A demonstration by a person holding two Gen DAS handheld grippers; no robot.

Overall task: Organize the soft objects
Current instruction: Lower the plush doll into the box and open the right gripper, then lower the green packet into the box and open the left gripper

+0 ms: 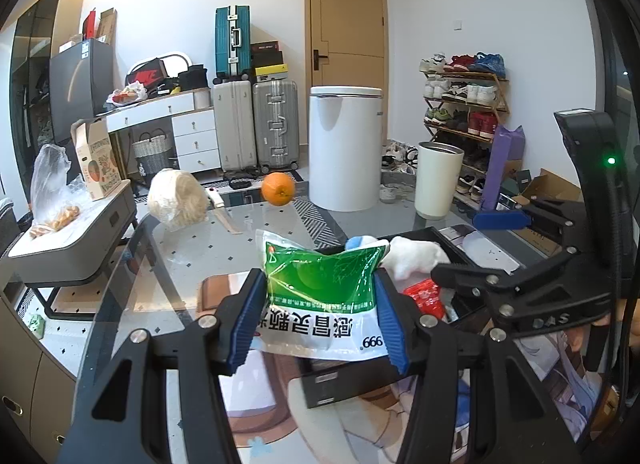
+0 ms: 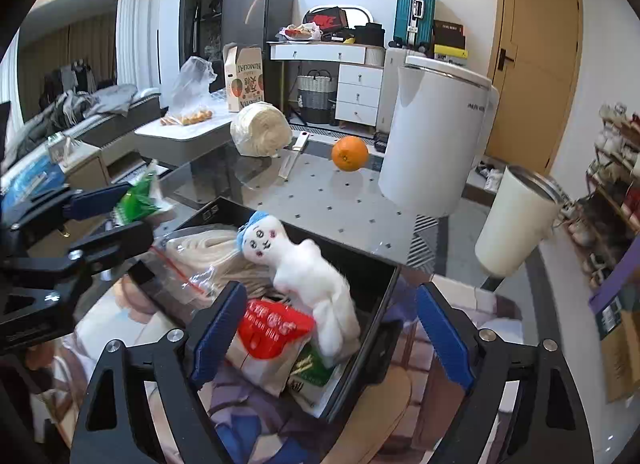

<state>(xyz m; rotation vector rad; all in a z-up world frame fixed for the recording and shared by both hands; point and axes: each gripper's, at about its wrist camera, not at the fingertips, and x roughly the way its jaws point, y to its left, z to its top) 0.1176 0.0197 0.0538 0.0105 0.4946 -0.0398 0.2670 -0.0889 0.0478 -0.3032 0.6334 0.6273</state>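
Left tongs (image 1: 318, 318) gripping green packet (image 1: 320, 284)

Lived-in home, bedroom and entry in one. Evidence: unmade bed heaped with grey clothing (image 2: 100, 104); open wooden shoe rack full of trainers (image 1: 466, 104); tan panelled door (image 1: 346, 24); upright silver and teal hard-shell suitcases (image 1: 276, 124); white dresser with drawers (image 1: 196, 136); dark refrigerator (image 2: 256, 20); glass-topped table (image 2: 340, 200) bearing a round orange fruit (image 2: 350, 153) at its far edge.
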